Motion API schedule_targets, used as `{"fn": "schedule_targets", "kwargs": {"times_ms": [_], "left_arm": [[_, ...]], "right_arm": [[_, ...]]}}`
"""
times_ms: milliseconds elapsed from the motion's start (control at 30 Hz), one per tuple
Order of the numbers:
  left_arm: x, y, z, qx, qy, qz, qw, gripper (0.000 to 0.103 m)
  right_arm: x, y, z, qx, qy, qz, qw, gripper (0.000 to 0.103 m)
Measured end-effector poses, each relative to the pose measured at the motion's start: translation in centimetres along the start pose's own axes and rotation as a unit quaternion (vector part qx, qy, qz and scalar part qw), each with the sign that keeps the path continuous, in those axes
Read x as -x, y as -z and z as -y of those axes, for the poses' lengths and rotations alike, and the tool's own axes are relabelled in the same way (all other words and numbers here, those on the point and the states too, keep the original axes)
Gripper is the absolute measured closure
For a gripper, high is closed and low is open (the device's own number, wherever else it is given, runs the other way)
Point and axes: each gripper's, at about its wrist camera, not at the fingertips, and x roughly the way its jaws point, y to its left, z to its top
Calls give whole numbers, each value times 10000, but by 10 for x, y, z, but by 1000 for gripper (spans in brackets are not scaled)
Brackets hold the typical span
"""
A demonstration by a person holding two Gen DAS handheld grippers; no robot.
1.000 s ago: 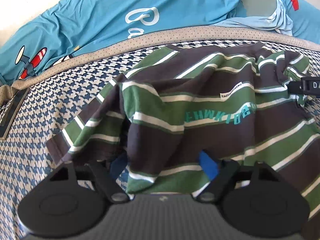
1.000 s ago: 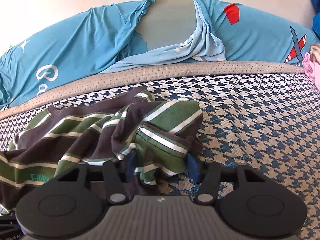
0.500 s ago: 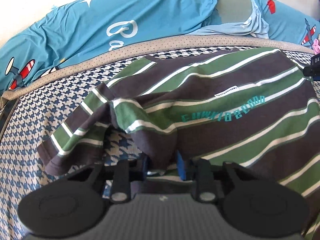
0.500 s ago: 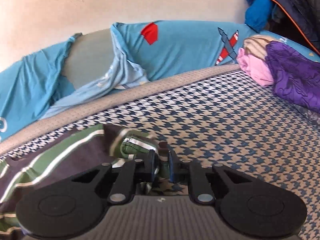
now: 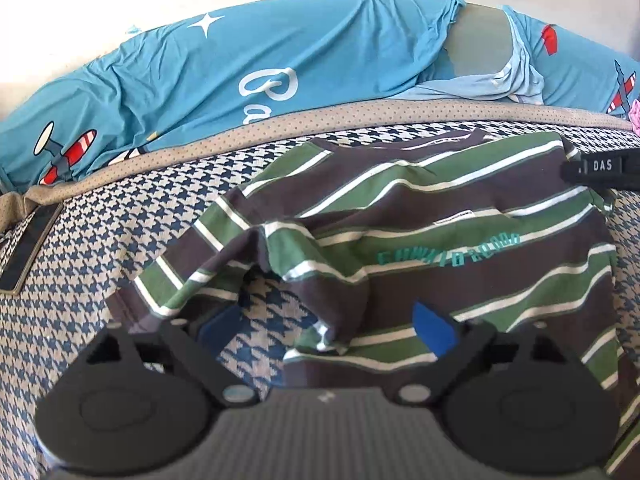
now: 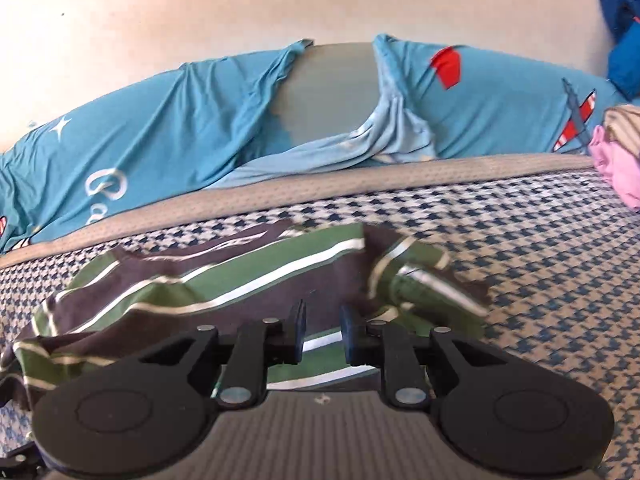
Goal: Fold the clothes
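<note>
Looking past my left gripper point(image 5: 326, 330): its jaws have just been opening and now stand wide, nothing pinched; the striped shirt point(image 5: 440, 240) lies just ahead and to the right, one hem drooping between the pads. My right gripper point(image 6: 323, 334) has jaws nearly together with a slit showing; I see no cloth clamped. Shirt's long axis runs left to right between both hands. It lies on the houndstooth bedcover point(image 6: 540, 248); blue bedding point(image 5: 240, 80) and pale wall point(image 6: 240, 8) beyond.

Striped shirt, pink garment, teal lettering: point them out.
striped shirt point(image 6: 256, 280), right wrist view, green stripe mid-body
pink garment point(image 6: 612, 168), right wrist view, folded edge at right
teal lettering point(image 5: 448, 250), left wrist view, middle of the print
</note>
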Motion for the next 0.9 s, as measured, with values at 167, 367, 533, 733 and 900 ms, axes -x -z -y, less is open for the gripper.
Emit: {"fn": "schedule_targets", "kwargs": {"times_ms": [167, 367, 533, 733, 900], "left_arm": [[-12, -1, -22, 311, -205, -124, 9992, 8], [-27, -3, -58, 811, -384, -195, 9958, 12], [-44, 2, -79, 1218, -390, -408, 9909, 13], [-51, 2, -80, 1205, -440, -461, 9907, 18], [-50, 3, -79, 1234, -361, -474, 9906, 29]], "right_arm": [[-16, 21, -35, 348, -187, -323, 9987, 79], [-24, 36, -66, 717, -243, -303, 9967, 56], [-28, 38, -74, 772, -239, -362, 9961, 34], [-33, 43, -80, 914, -138, -400, 9949, 15], [-36, 47, -76, 800, -42, -364, 9961, 0]]}}
